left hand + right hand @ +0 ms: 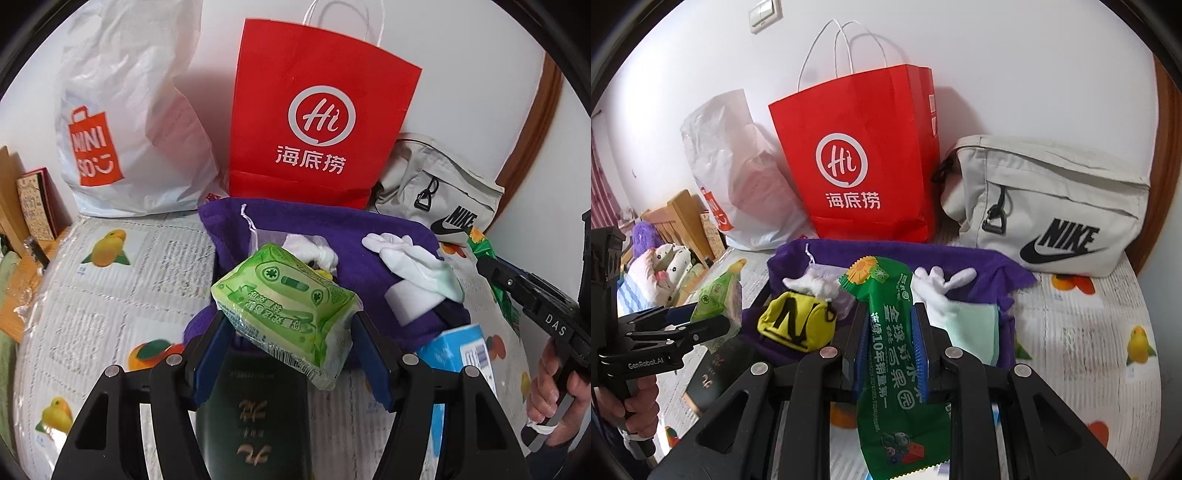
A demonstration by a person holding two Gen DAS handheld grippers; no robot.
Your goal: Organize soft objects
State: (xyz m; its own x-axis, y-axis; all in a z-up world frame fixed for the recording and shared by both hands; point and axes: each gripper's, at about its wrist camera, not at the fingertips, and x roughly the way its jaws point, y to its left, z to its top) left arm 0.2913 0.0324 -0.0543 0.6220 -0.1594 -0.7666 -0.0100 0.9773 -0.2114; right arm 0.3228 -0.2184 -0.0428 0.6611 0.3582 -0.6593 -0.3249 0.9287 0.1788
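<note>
Fruit-print bedsheet point(1089, 332) | left tongs point(291, 325) clamp tissue pack point(284, 295) | right tongs point(891, 343) (closed) pinch snack packet point(890, 332)

Far side was walled off by white bag point(738, 177), red bag point(857, 158) & Nike bag point(1049, 206). Purple cloth point(979, 266) in the middle was crowded w/ gloves point(938, 288) and pouch point(796, 325). Bare tablecloth point(1082, 332) gave room to the right.

Blue box point(458, 347) half behind right claw finger point(373, 354); brown frame point(532, 122) edge-cropped.
</note>
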